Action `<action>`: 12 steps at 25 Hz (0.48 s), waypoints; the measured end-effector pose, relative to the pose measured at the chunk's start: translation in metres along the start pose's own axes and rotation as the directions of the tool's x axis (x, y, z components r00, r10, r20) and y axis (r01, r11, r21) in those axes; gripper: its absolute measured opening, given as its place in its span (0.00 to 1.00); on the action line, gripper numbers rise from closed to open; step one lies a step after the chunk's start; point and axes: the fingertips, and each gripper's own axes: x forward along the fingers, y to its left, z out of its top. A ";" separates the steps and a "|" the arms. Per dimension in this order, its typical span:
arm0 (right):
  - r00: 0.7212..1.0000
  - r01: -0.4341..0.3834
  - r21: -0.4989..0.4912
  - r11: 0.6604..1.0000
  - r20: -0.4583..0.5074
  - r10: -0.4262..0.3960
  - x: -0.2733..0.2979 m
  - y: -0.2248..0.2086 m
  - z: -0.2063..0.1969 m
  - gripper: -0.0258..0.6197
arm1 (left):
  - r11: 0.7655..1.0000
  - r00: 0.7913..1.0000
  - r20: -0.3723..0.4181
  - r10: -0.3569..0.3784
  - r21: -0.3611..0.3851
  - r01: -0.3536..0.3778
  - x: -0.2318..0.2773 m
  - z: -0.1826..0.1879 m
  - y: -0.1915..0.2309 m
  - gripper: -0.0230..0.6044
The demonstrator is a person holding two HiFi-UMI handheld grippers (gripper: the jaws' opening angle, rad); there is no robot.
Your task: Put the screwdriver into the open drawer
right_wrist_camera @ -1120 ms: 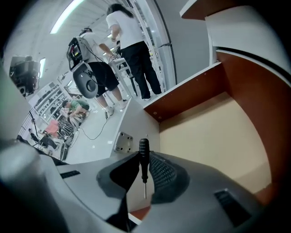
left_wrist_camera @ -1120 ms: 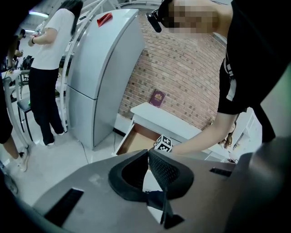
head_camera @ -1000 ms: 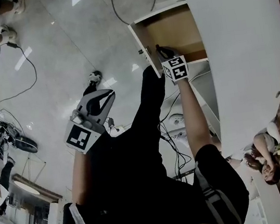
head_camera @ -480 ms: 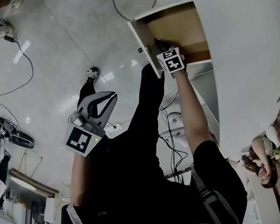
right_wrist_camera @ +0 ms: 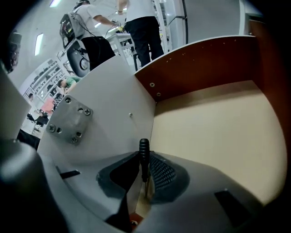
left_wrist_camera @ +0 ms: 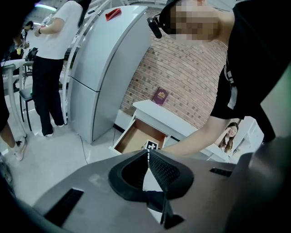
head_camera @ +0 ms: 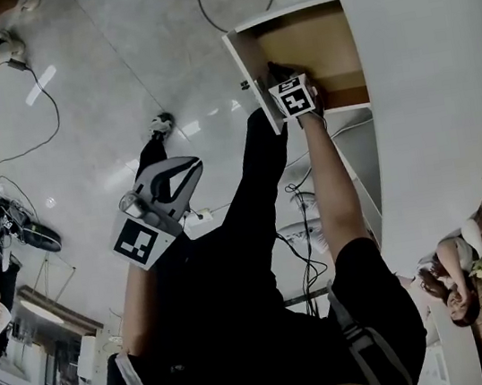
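From the head view, my right hand-held gripper [head_camera: 281,77] reaches over the near front corner of the open drawer [head_camera: 242,55], while my left hand-held gripper [head_camera: 174,172] hangs well apart from it, over the floor [head_camera: 114,80]. The screwdriver is too small and dark to make out here, and my own arm and body cover much of the cabinet below the white surface [head_camera: 428,85]. In the left gripper view the jaws are pressed together with nothing between them, so that hand-held gripper is idle, and the drawer shows far ahead of it beyond the tips. In the right gripper view the jaws are clamped on the screwdriver [right_wrist_camera: 144,152], whose black handle stands up just past the tips. The drawer's bare wooden bottom [right_wrist_camera: 218,123] lies ahead and to the right of it, the white front panel [right_wrist_camera: 113,113] to the left. I judge the carry done: the tool is over the drawer but not yet let go, so lowering and releasing remain. The screwdriver's blade is hidden down between the jaws, and I cannot tell how high it sits above the drawer bottom.
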 end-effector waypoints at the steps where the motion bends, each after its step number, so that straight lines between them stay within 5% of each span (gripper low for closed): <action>1: 1.000 0.004 -0.006 1.000 -0.003 -0.004 0.001 0.000 0.000 0.23 | 1.000 1.000 -0.002 -0.001 0.000 0.001 0.000 0.000 -0.001 0.07; 12: 0.999 0.035 0.012 0.999 -0.005 -0.035 -0.002 -0.006 -0.002 0.24 | 1.000 1.000 0.005 0.002 -0.012 -0.002 -0.007 0.006 0.000 0.07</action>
